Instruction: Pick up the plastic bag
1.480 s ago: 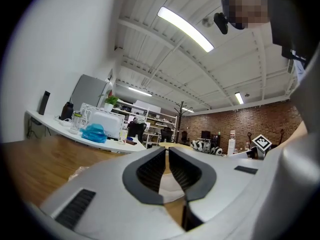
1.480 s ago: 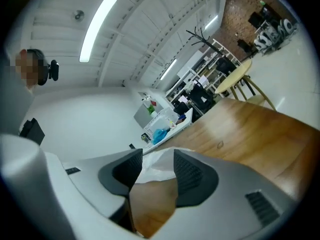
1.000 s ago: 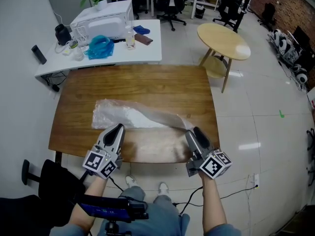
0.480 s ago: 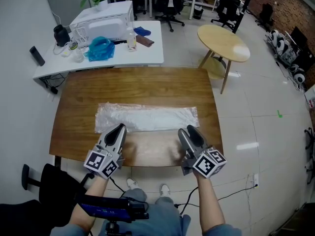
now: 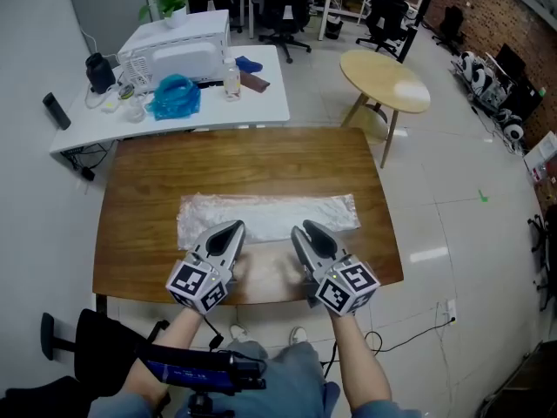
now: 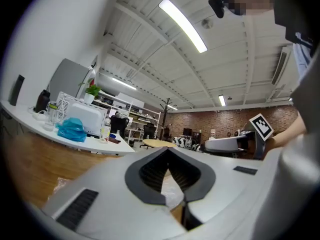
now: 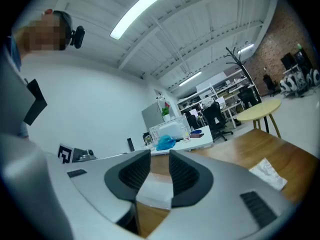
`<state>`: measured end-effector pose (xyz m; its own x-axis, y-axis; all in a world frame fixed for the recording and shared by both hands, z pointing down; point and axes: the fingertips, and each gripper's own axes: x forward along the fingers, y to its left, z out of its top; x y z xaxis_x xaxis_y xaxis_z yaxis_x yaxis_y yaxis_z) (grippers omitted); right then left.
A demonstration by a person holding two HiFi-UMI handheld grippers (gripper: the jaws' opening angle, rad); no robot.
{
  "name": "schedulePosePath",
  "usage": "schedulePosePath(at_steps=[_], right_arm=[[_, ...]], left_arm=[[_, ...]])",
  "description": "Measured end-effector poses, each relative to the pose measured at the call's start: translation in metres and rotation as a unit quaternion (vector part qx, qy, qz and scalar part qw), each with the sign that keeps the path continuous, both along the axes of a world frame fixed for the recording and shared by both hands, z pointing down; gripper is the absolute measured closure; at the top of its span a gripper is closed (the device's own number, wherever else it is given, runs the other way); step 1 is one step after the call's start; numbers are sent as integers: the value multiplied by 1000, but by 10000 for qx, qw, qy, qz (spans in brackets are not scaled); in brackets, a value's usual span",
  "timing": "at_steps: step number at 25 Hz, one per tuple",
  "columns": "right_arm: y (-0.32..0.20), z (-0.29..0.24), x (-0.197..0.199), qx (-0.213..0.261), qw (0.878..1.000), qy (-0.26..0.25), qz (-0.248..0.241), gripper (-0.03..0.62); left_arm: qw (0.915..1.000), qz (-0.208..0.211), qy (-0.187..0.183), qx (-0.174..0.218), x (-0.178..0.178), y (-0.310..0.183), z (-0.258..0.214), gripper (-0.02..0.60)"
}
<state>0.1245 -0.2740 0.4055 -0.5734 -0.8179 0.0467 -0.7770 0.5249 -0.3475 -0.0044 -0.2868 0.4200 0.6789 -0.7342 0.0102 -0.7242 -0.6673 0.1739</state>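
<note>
- Claw on my right (image 5: pixel 304 230): jaws part-way apart and have just been closing. White film of the plastic bag (image 5: pixel 278 209) shows in the gap in the right gripper view, but the pads aren't pressing on it, so no grip yet.
- Left claw (image 5: pixel 235 227): tips together, nothing clamped that I can see. Film only shows through the hollow behind the tips.
- Bag lies flattened as a long strip across the middle of the bench (image 5: pixel 165 168), long side parallel to the bench's near edge.
- Both claws sit over the bench's near half, side by side, pointing level toward its far edge. Their tips are at the strip's near side, roughly mid-length.
- Why low and level, my read: the film lies flush on the wood with no fold standing up, so the only way in is skimming the bench top to catch the edge.
- Why centre: a pinch mid-strip should let both ends hang evenly rather than drag one.
- Left one closed: I judge it's idle, or ready to pin the film so it doesn't skate while the right bites.
- Risk: the thin film slides away and the jaws close on air.
</note>
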Motion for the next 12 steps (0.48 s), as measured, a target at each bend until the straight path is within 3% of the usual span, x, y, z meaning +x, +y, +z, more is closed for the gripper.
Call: schedulePosePath(at_steps=[5,10,12], right_arm=[[-14,9,-29,-40,9989,432,-148,594],[-37,31,-40,-300,9981,532,-87,594],[-47,48,-43,-481,9963,695,-153,594]], left_arm=[[9995,144,-234,-121,10,-13,7,569],[9978,102,-540,-380,20,-34,26,569],[9948,13,-826,-591,21,-45,40,569]])
